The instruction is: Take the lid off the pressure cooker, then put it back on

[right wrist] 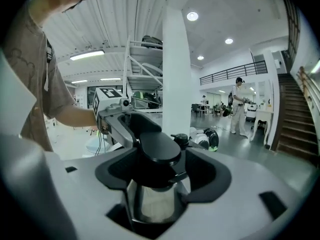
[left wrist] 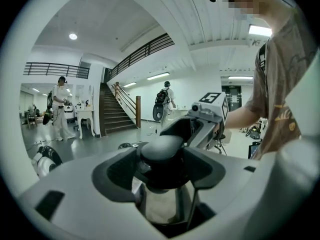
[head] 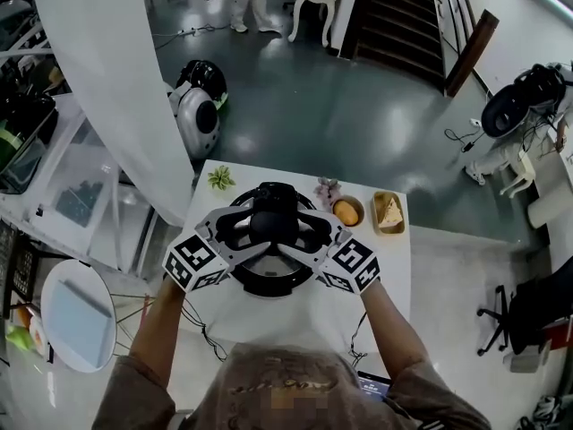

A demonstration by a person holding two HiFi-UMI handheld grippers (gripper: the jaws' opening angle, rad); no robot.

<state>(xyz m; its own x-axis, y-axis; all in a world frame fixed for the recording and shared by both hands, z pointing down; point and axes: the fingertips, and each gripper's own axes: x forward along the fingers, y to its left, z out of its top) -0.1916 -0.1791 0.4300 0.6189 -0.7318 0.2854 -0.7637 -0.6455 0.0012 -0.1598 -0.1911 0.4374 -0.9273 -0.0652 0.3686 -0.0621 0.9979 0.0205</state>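
- The white worktop [head: 394, 267] carries the cooker [head: 269, 287] at its middle, straight in front of the person.
- The lid [head: 273, 220] sits over the cooker. No view shows whether it rests on the pot or is held just clear of it.
- The left gripper [left wrist: 161, 170] reaches in from the cooker's left. Its jaws are clenched on the lid's black knob [left wrist: 161, 151], with shiny metal showing just under the knob.
- The right gripper [right wrist: 159, 170] reaches in from the cooker's right. Its jaws are likewise clamped on the same knob, so the two grippers face each other across it.
- The marker cubes of both grippers lie at the cooker's near side, one at each near corner.
- A small tray [head: 388, 212] with a pale wedge of food stands beyond the cooker, to its far right.
- A bowl [head: 347, 210] with something orange in it stands between the tray and the cooker.
- A small green plant [head: 220, 178] stands beyond the cooker, to its far left.
- A pale sprig of flowers [head: 327, 189] lies just past the cooker, beside the bowl.
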